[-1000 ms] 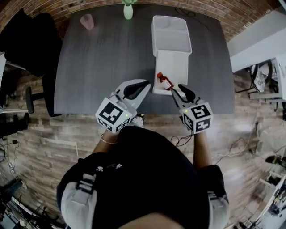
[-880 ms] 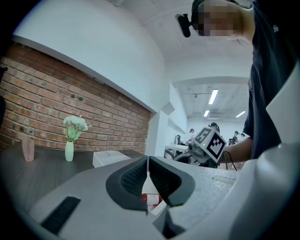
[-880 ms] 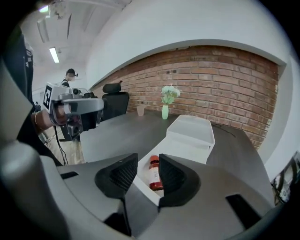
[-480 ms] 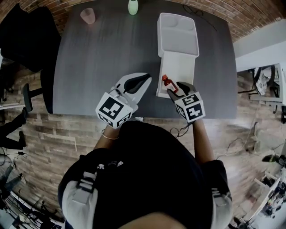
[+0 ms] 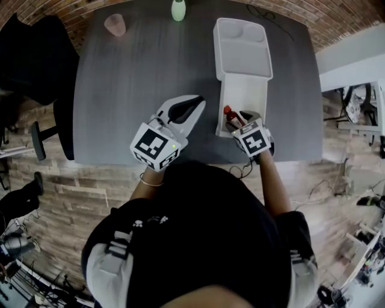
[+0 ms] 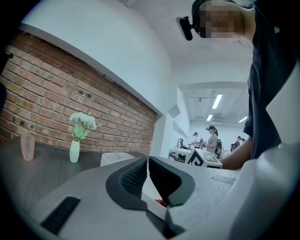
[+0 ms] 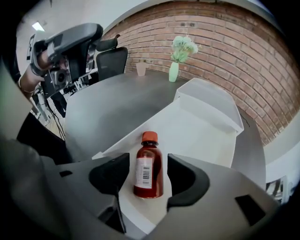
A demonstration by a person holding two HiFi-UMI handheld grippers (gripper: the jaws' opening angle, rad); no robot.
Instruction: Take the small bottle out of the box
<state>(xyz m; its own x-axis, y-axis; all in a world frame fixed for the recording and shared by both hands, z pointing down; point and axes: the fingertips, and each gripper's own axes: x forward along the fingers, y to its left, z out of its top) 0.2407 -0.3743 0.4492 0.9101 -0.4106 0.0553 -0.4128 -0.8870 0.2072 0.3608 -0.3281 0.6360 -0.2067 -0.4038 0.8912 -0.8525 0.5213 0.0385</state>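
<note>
1. The right gripper tilts steeply down over the near end of the white box. Its 2 jaws have just been opening and stand apart on either side of the small bottle, pads clear of it.
2. The left gripper points level, just left of the box's near end, jaws together on nothing.
3. Both forearms reach toward the box.

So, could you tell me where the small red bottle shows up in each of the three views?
Head view: small bottle right of centre, at the white box's near end.
Left gripper view: only a red sliver, low, under the jaw tips.
Right gripper view: centre, upright between the spread jaws.
Shared landmark: the green vase.
</note>
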